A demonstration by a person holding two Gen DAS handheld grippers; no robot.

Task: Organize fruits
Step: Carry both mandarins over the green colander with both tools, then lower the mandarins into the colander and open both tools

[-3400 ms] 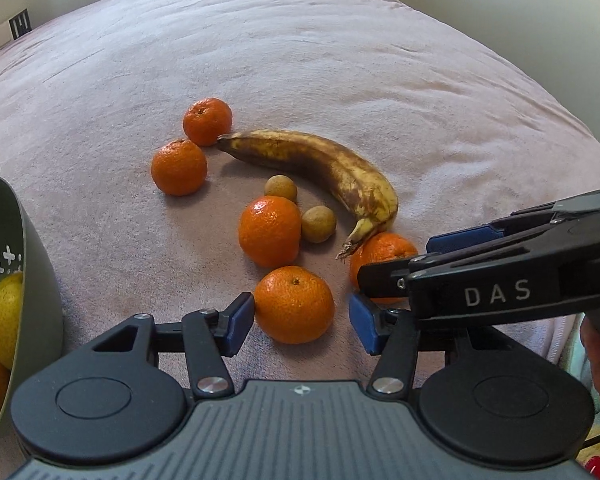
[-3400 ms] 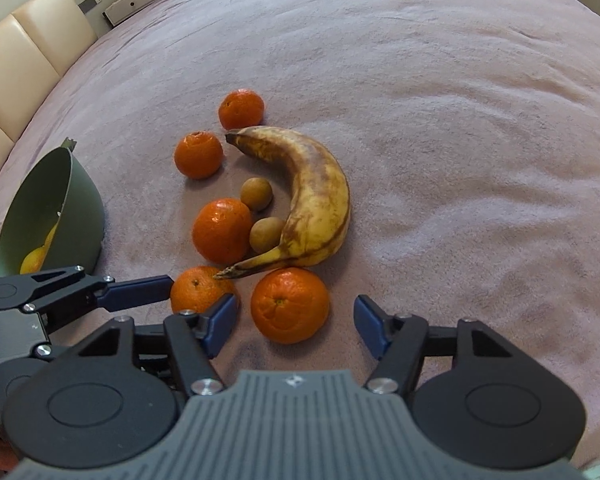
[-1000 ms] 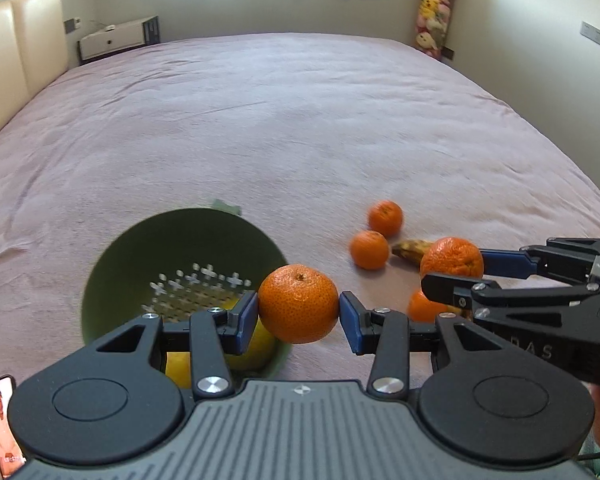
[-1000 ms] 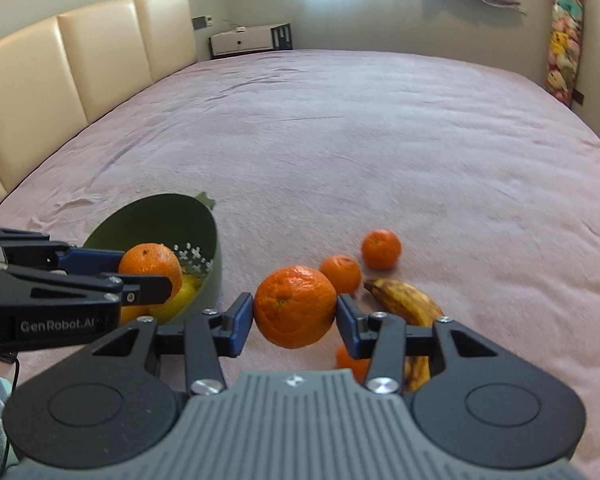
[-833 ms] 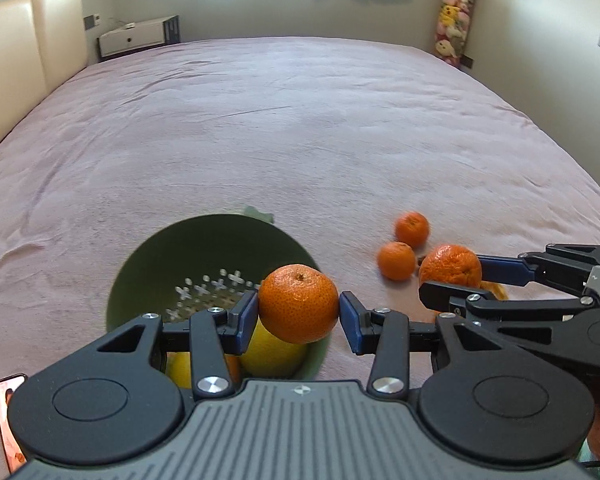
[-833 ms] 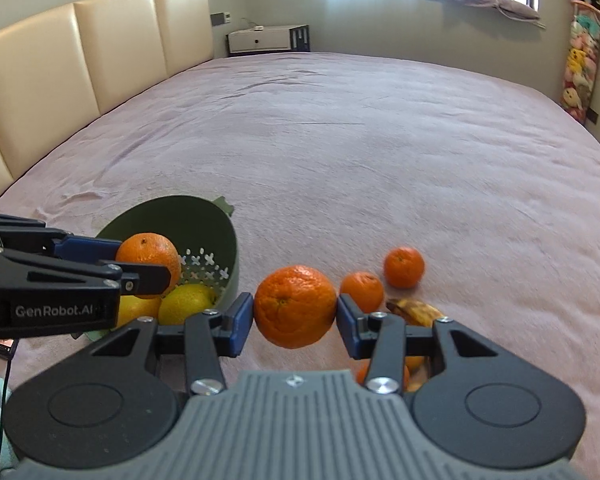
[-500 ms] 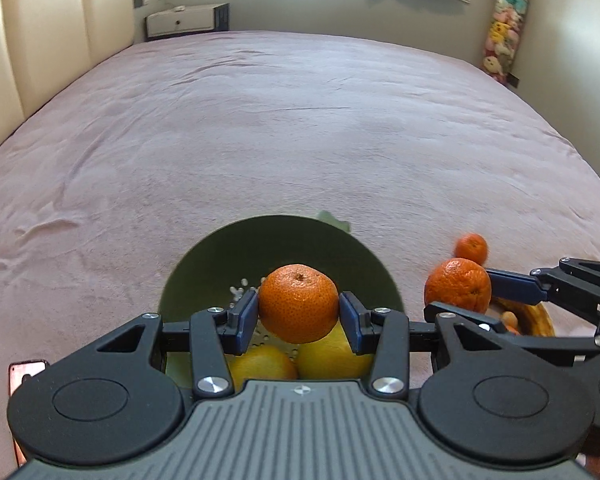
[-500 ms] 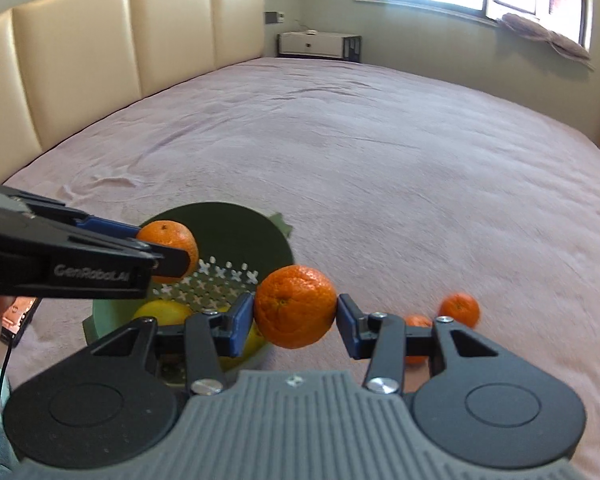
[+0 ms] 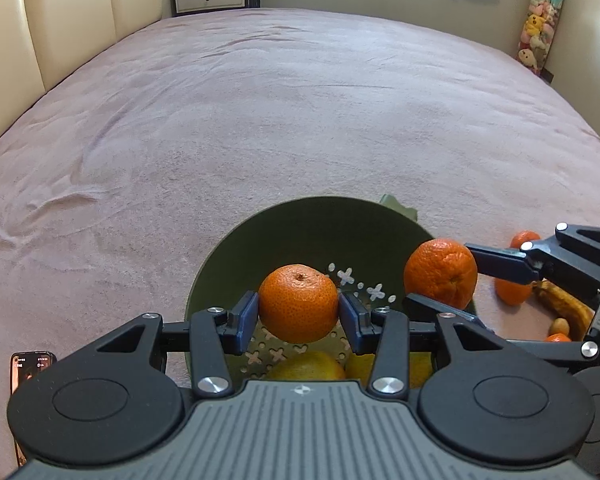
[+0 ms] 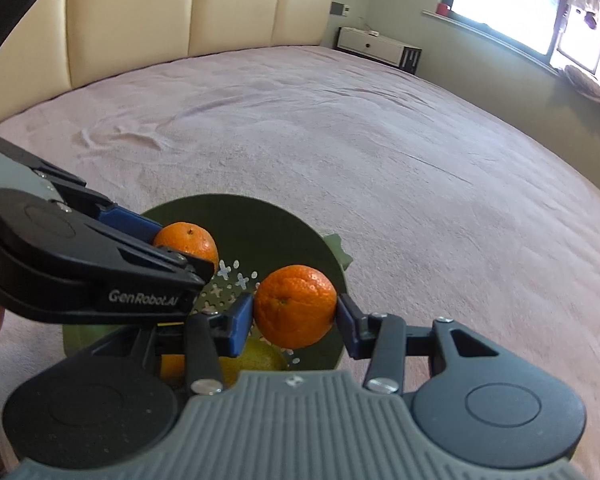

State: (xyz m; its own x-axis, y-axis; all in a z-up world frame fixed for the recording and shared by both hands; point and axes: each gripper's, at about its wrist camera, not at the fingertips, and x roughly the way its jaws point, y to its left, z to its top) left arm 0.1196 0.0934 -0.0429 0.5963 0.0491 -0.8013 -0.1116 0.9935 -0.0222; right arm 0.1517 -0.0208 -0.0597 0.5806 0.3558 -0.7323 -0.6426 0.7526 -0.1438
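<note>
My left gripper (image 9: 298, 312) is shut on a mandarin (image 9: 298, 302) and holds it above the green perforated bowl (image 9: 300, 220). Yellow fruit (image 9: 308, 366) lies in the bowl's bottom. My right gripper (image 10: 296, 314) is shut on a second mandarin (image 10: 295, 306), also over the bowl (image 10: 252, 216), near its right rim. In the left wrist view that second mandarin (image 9: 441, 273) hangs at the bowl's right edge. The left gripper's mandarin (image 10: 188, 242) shows in the right wrist view, to the left. On the bedspread to the right lie a banana (image 9: 562, 308) and more mandarins (image 9: 510, 292).
A wide pink bedspread (image 9: 260, 100) stretches away behind the bowl. A phone (image 9: 30, 364) lies at the bed's near left edge. A cream padded headboard (image 10: 180, 12) and a white cabinet (image 10: 376, 48) stand at the far side.
Both grippers have carried their mandarins leftward and down from the fruit pile to above the bowl. The bowl now sits centred under both, and the right wrist has rolled.
</note>
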